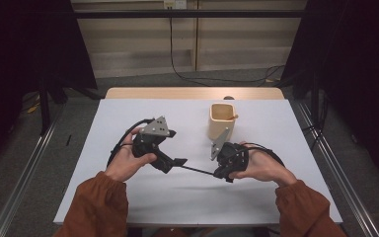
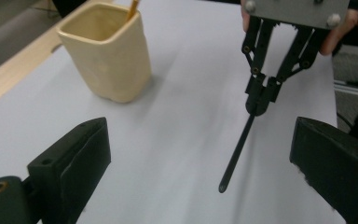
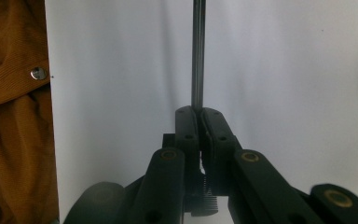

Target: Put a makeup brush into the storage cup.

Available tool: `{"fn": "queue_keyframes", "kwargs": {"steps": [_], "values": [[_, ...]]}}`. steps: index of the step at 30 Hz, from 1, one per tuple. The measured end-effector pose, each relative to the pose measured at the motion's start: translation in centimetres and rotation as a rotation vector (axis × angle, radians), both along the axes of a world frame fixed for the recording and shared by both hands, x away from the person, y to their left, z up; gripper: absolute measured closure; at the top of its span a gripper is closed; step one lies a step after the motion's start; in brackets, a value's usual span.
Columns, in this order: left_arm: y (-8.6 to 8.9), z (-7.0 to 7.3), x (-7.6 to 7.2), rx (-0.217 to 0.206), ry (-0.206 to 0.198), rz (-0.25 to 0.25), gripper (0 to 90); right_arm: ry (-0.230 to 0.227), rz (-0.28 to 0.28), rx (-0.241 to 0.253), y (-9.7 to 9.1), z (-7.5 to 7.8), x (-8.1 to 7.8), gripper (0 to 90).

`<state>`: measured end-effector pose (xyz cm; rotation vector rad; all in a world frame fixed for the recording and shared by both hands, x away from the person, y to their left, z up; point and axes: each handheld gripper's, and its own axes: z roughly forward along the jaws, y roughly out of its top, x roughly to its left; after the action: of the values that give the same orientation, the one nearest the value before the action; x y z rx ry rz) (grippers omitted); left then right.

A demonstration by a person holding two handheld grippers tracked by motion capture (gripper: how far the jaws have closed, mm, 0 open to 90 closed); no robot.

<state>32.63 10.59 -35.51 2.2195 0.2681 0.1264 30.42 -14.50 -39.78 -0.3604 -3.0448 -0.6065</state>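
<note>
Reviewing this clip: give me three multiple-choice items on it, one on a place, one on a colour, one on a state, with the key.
1. Where does the cup stand?
A. far side of the table, right of middle
B. near left corner
C. on the floor

2. What colour is the cup?
A. blue
B. cream
C. red

3. How is the right gripper?
A. wide open
B. shut on the black stick
C. lying on the table

Key: 1 A, high view shows it there; 2 B, cream walls; 3 B, jaws clamp the stick's end.
</note>
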Motion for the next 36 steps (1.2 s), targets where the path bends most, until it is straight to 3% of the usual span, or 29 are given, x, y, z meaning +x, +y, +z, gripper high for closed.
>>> {"fn": "queue_keyframes", "kwargs": {"steps": [6,12,17,21,25,28,32,36], "values": [[-1.6,-0.7,0.0,0.082,0.034,-0.059,4.7,0.005,0.005,-0.003,0.1,0.1,0.0,86.1],[-2.3,-1.7,0.0,0.196,0.069,-0.097,7.5,-0.004,0.025,-0.002,0.1,0.3,0.0,86.1],[-2.5,-2.0,-0.1,0.237,0.112,-0.123,7.0,-0.001,0.03,-0.006,0.3,0.2,-0.2,86.1],[-2.9,-2.4,-0.3,0.291,0.113,-0.15,7.8,-0.002,0.055,-0.009,0.7,0.0,-0.3,86.1],[-3.3,-2.9,-0.7,0.335,0.1,-0.144,8.8,0.003,0.06,-0.012,0.9,0.0,-0.4,86.1],[-3.4,-3.3,-0.8,0.345,0.109,-0.154,11.0,0.004,0.056,-0.016,1.0,0.0,-0.5,86.1],[-3.5,-3.8,-0.9,0.373,0.101,-0.178,18.1,-0.003,0.073,-0.012,1.2,-0.1,-0.5,86.1],[-3.4,-3.9,-1.0,0.382,0.106,-0.208,35.3,-0.002,0.075,-0.023,1.3,-0.2,-0.6,86.1]]}}
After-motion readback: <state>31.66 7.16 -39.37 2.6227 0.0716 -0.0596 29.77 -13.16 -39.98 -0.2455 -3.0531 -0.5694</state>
